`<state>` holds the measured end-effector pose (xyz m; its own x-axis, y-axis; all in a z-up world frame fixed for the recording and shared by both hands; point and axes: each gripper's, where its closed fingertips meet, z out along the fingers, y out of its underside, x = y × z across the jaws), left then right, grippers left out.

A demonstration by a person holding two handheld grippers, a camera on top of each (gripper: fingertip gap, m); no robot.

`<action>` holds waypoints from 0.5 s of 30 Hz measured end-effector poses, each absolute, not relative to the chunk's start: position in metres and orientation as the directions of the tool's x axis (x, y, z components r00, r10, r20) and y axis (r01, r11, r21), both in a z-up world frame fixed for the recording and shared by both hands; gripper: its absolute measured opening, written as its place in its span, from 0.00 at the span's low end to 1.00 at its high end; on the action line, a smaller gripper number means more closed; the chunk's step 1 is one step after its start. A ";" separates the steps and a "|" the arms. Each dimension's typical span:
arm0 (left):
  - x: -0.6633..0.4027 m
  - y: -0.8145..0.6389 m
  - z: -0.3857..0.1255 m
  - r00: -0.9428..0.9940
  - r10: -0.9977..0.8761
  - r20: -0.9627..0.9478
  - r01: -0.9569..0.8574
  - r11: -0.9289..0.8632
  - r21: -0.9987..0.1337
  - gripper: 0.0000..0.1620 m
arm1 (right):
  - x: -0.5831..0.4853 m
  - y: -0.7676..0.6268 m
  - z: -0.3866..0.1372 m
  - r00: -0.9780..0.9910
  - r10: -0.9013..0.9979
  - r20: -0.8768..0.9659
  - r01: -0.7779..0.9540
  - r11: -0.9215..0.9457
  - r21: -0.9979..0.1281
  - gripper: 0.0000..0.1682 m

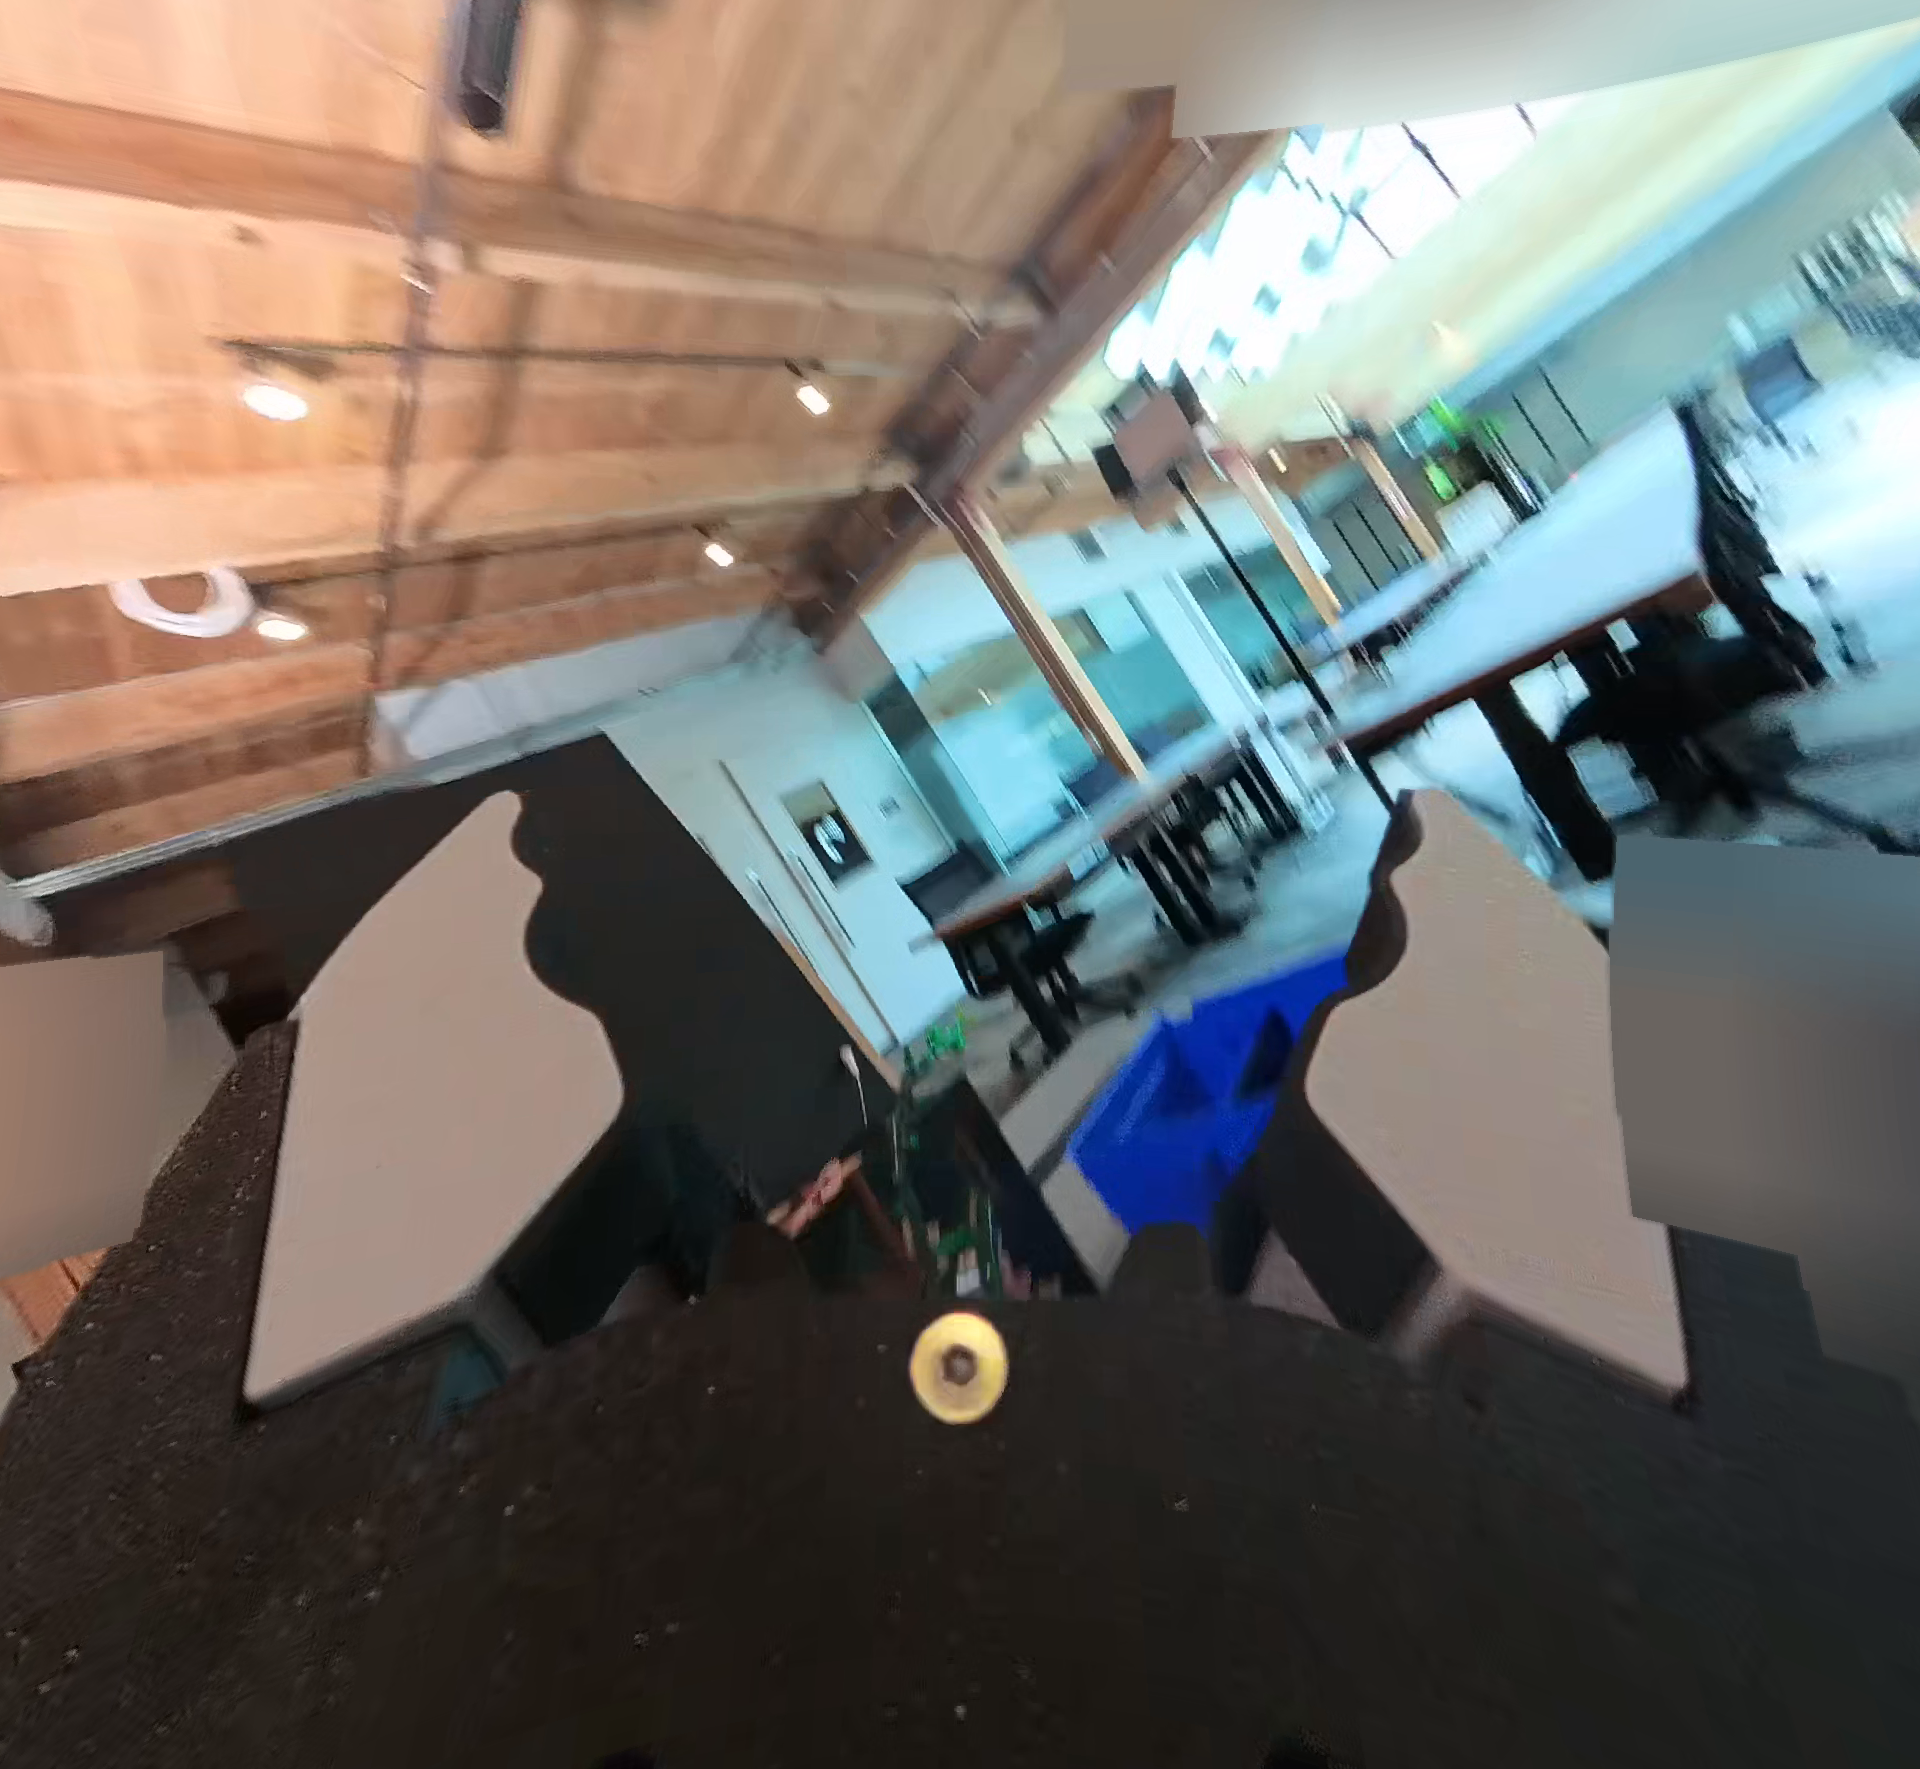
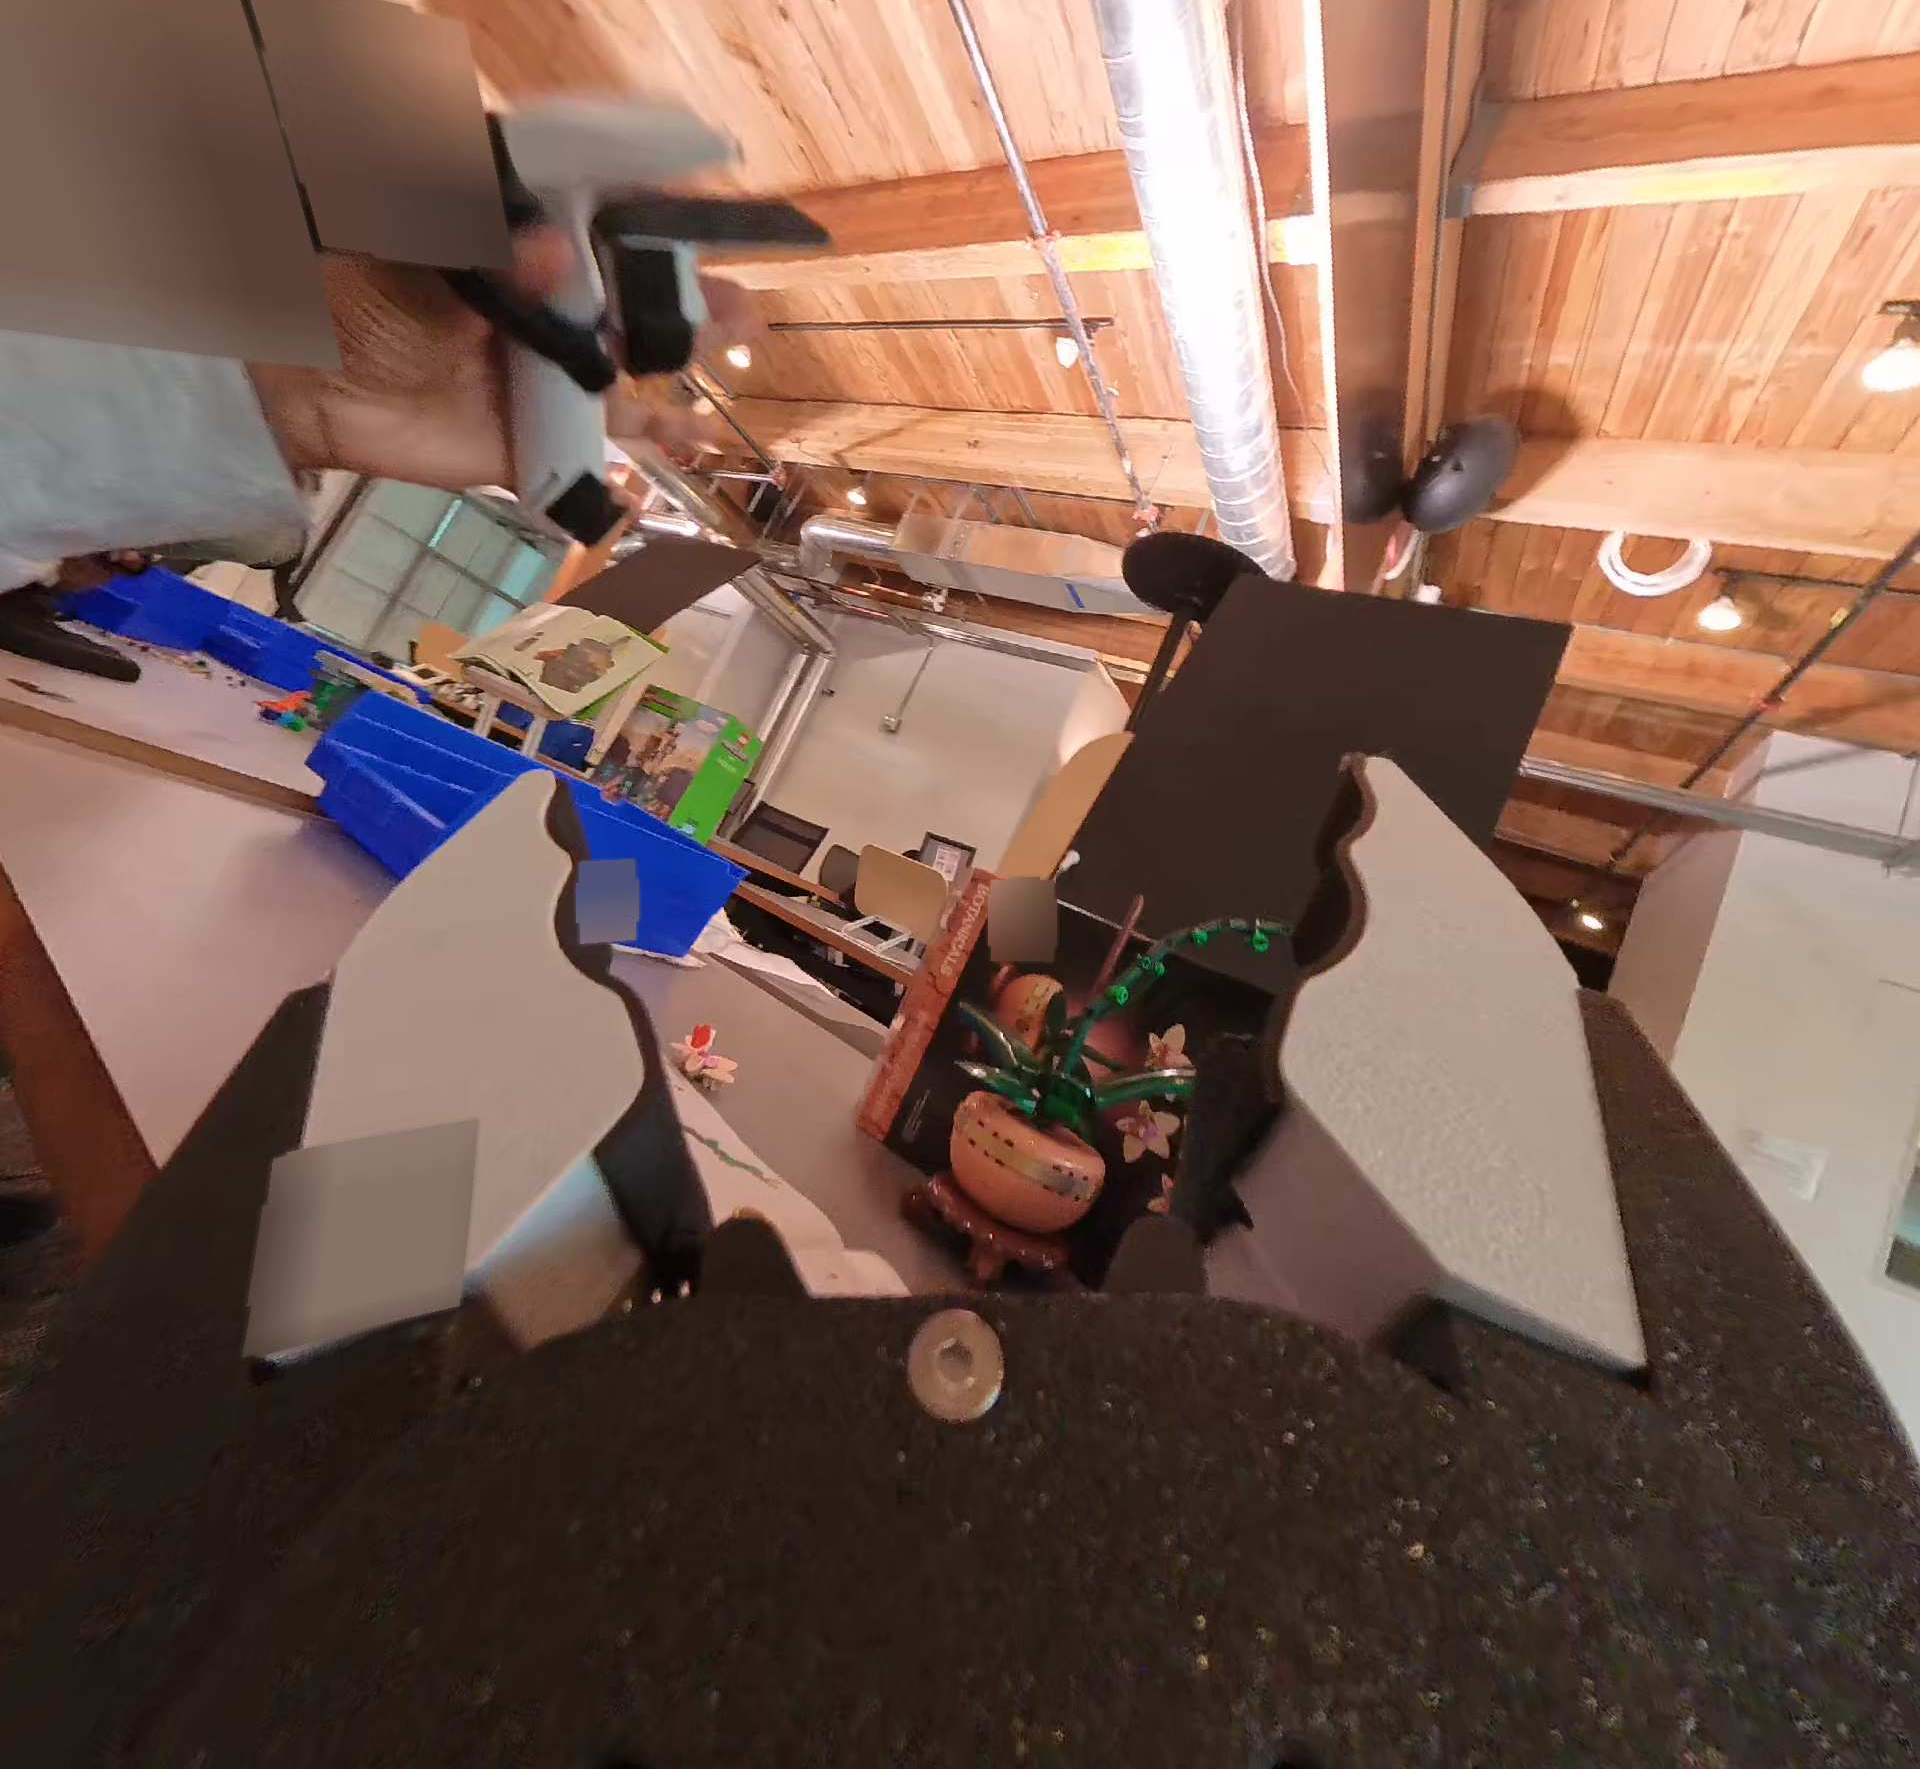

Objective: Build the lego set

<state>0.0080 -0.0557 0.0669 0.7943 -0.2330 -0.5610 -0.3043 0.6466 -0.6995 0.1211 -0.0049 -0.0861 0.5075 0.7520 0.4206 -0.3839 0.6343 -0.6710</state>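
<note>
In the right wrist view, a lego plant build (image 2: 1029, 1158) stands on the grey table (image 2: 208, 888): a tan pot on a brown base with green leaves and a curved green stem (image 2: 1174, 950). It stands in front of its dark set box (image 2: 925, 1033). A small pink flower piece (image 2: 707, 1059) lies left of it. My right gripper (image 2: 951, 779) is open and empty, raised above and short of the build. My left gripper (image 1: 956, 805) is wide open and empty, tilted up at the ceiling. Its grey handle (image 2: 561, 389) shows high at the upper left, held by a hand.
Blue bins (image 2: 468, 784) stand on the table at the left, and one shows in the left wrist view (image 1: 1195, 1106). An open instruction booklet (image 2: 561, 659) on a stand and a green box (image 2: 707, 774) are behind them. A white sheet (image 2: 769, 1189) lies near the right gripper.
</note>
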 end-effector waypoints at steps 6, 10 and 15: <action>-0.024 -0.002 -0.016 0.629 -0.415 -0.657 -0.472 0.468 -0.747 0.61 | 0.114 -0.020 -0.061 0.344 0.748 0.568 -0.366 0.664 -0.652 0.55; -0.032 0.018 -0.084 0.554 -0.581 -0.597 -0.533 0.304 -0.790 0.15 | 0.095 -0.028 -0.081 0.042 0.760 0.649 -0.223 0.640 -0.735 0.00; -0.020 0.011 -0.162 0.347 -0.843 -0.411 -0.646 0.102 -0.756 0.01 | 0.072 -0.002 -0.142 -0.289 0.786 0.547 0.216 0.610 -0.762 0.00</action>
